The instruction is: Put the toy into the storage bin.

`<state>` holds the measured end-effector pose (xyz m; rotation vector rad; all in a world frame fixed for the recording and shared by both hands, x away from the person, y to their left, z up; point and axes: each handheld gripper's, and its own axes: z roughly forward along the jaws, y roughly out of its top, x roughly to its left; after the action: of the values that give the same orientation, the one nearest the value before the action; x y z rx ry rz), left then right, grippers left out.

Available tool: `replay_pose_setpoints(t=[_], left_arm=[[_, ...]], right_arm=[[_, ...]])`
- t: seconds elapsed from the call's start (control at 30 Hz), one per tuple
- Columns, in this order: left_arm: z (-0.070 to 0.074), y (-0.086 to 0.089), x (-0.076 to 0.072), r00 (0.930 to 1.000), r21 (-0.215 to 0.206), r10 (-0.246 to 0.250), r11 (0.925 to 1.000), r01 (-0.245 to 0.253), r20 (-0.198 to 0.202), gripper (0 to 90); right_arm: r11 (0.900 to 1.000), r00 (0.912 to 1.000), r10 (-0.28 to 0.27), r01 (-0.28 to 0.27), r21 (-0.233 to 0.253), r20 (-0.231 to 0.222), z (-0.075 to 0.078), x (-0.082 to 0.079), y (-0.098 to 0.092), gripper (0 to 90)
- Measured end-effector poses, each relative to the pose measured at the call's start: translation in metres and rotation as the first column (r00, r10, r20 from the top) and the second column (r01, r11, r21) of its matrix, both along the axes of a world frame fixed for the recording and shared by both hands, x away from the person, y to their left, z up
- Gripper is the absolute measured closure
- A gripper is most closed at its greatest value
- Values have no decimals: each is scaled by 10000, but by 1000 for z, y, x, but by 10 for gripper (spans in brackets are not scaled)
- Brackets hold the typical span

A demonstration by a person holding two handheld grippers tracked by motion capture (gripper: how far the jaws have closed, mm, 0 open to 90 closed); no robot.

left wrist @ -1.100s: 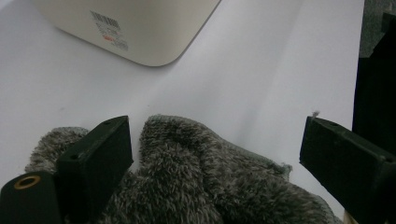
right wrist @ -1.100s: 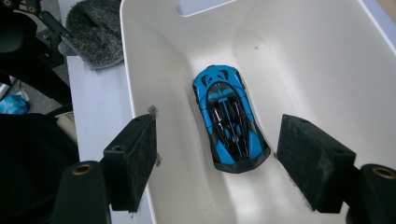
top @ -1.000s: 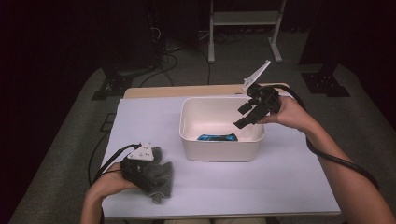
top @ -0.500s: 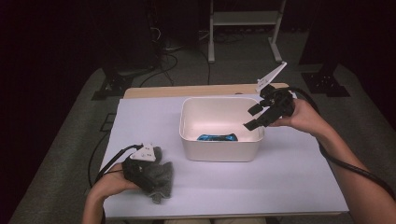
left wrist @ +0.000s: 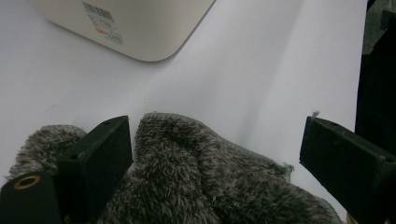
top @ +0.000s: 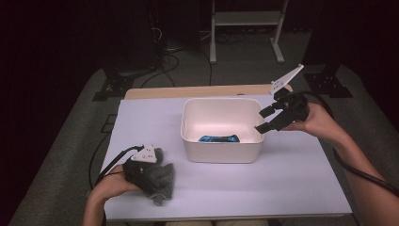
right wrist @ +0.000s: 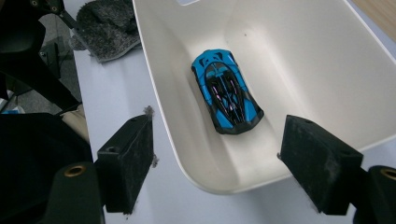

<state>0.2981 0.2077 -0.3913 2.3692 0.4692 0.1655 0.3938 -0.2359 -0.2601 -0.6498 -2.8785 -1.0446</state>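
Counter (top: 291, 179), white-topped, beneath both claws; white tub (top: 221, 129) at its middle, its right rim just beside and below the right claw (top: 267, 120), whose jaws stand spread, empty, over that rim. Grey fuzzy cloth (left wrist: 205, 186) at the near left corner, under the left claw (top: 153, 181); jaws spread wide, one on each side of a fold, not pinching it; blue toy car (right wrist: 226, 91) on the tub floor, ahead of and between the right claw's jaws, apart from them.
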Motion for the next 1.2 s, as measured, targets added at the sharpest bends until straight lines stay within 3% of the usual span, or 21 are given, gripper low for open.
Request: replay_pose_setpoints(t=[0.5,0.83,1.2], left_arm=[[-1,0,0,10000,13,29,10000,-29,-51,88],[-1,1,0,10000,77,12,10000,-11,-87,88],[-2,1,0,9999,68,46,10000,-46,-134,88]], right_arm=[[9969,9986,-521,526,590,-99,-10,-14,-34,225],[9913,9960,-889,897,963,-126,-28,-21,-55,213],[9838,9906,-1291,1337,1192,-457,-53,-25,-74,198]])
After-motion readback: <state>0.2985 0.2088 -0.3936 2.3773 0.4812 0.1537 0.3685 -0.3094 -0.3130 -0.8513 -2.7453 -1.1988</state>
